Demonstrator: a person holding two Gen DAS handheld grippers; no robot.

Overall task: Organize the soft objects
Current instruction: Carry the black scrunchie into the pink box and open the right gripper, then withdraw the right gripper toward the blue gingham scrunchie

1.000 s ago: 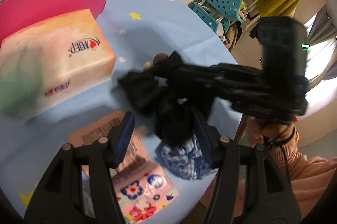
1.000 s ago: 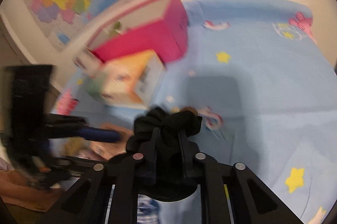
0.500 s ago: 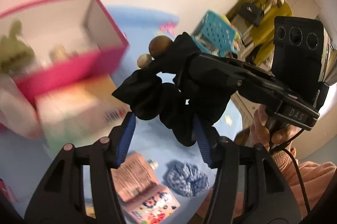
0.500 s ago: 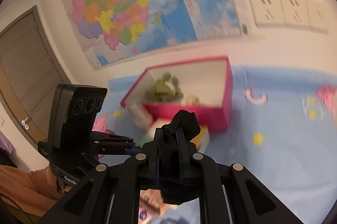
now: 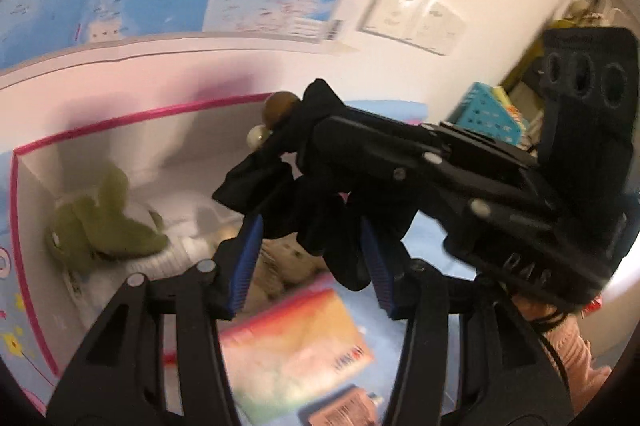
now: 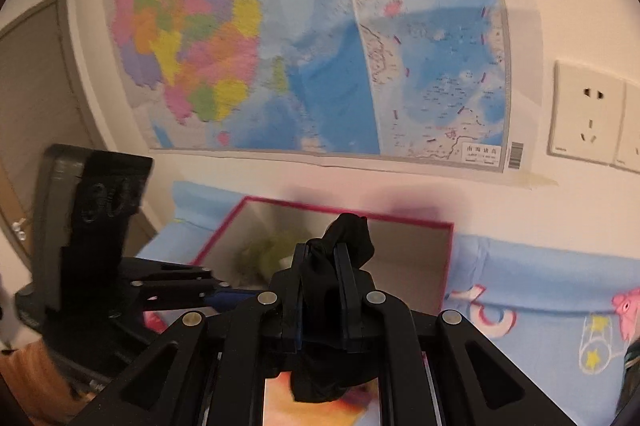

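My right gripper point(image 6: 320, 258) is shut on a black scrunchie point(image 6: 348, 238) with two round beads point(image 5: 280, 104) and holds it in the air over the near side of the pink box point(image 5: 24, 266). In the left wrist view the scrunchie point(image 5: 280, 210) hangs from the right gripper's fingers point(image 5: 360, 146). My left gripper point(image 5: 310, 266) is open and empty just below it. A green plush toy point(image 5: 104, 226) lies inside the box, also seen in the right wrist view point(image 6: 264, 250).
A tissue pack point(image 5: 296, 346) lies in front of the box on the blue tablecloth point(image 6: 540, 286). A brown sachet point(image 5: 344, 410) lies nearer. A wall map point(image 6: 312, 38) and sockets point(image 6: 588, 114) are behind the box. A teal basket point(image 5: 488, 118) stands to the right.
Both grippers have risen and tilted up from the table toward the box. The right gripper has carried the black scrunchie up over the box's near side. The checked scrunchie has dropped out of view.
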